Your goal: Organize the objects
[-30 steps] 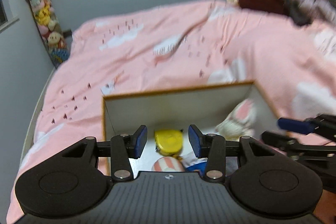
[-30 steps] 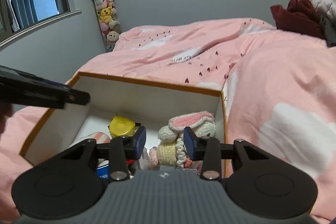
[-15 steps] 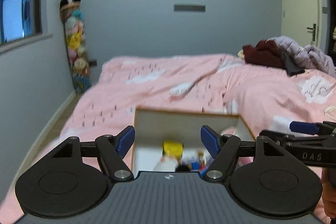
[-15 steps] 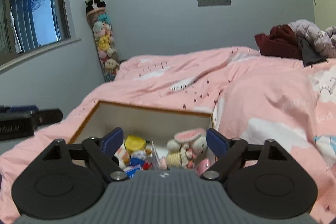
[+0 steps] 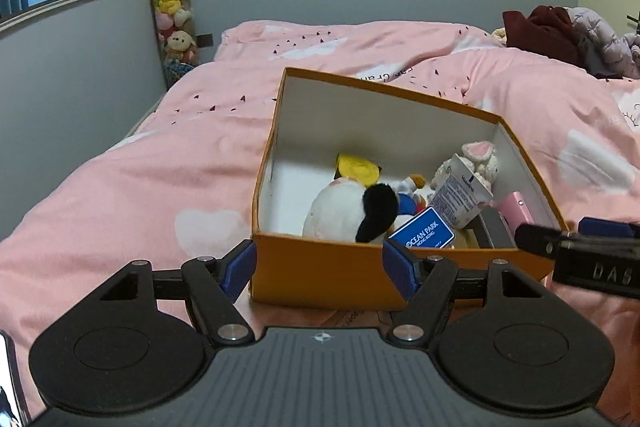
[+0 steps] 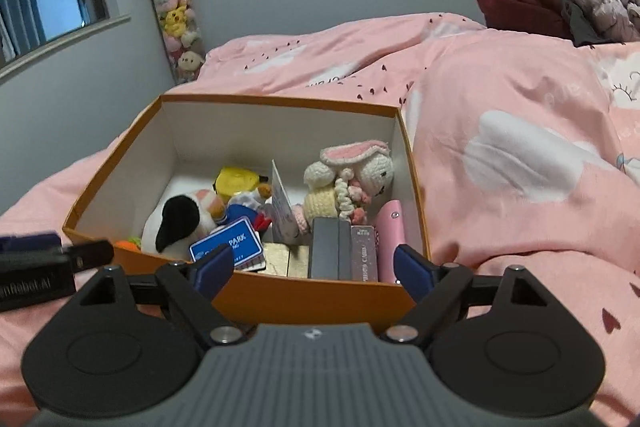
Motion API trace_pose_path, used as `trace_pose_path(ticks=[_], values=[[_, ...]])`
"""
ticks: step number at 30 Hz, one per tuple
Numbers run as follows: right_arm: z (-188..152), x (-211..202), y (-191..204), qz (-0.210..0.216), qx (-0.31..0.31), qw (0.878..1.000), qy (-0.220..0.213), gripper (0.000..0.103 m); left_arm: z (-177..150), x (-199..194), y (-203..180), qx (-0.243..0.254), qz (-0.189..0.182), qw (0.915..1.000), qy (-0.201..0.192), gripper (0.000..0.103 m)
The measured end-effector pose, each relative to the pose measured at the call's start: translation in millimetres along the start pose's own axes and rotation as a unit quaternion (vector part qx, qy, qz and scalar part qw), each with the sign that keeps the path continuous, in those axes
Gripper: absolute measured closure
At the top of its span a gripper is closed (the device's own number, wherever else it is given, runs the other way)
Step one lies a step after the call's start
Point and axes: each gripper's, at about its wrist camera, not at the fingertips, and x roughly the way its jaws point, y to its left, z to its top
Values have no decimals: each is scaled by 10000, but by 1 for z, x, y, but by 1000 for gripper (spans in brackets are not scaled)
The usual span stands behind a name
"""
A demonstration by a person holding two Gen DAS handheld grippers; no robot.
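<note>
An open orange box (image 5: 320, 273) (image 6: 320, 293) sits on a pink bed. Inside lie a white and black plush (image 5: 344, 211) (image 6: 176, 223), a yellow toy (image 6: 236, 181), a blue Ocean Park card (image 5: 422, 233) (image 6: 226, 247), a crocheted bunny (image 6: 356, 171), a pink case (image 6: 390, 239) and dark flat boxes (image 6: 330, 247). My left gripper (image 5: 320, 265) is open and empty, just in front of the box's near wall. My right gripper (image 6: 310, 265) is open and empty, over the near rim. Each gripper shows at the edge of the other's view.
The pink bedspread (image 6: 520, 131) rises in a fold right of the box. A heap of clothes (image 5: 560, 35) lies at the far right. A tall tube of plush toys (image 5: 172, 7) stands in the far left corner by a window.
Both grippers have opened wide and pulled back out of the box toward its near side. The views have risen, so the whole box shows now.
</note>
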Motion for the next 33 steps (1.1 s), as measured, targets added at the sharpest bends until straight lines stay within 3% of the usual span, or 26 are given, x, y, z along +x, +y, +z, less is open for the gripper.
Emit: trace_pose_path(ticks=[5,9,14,33], values=[[-1,4,5,166,71,9998,47,16,-8,-2,-2,32,49,10000,4,21],[2,3,12,132,-168,9998,11,16,-2,-3,0,17,73,10000,22,21],[1,0,7,170,36,9998,44,16,-2,-2,0,-34,127,9999,96,21],[0,1,7,126,-128,9998,89,16,3,0,2,3,127,9997,219,21]])
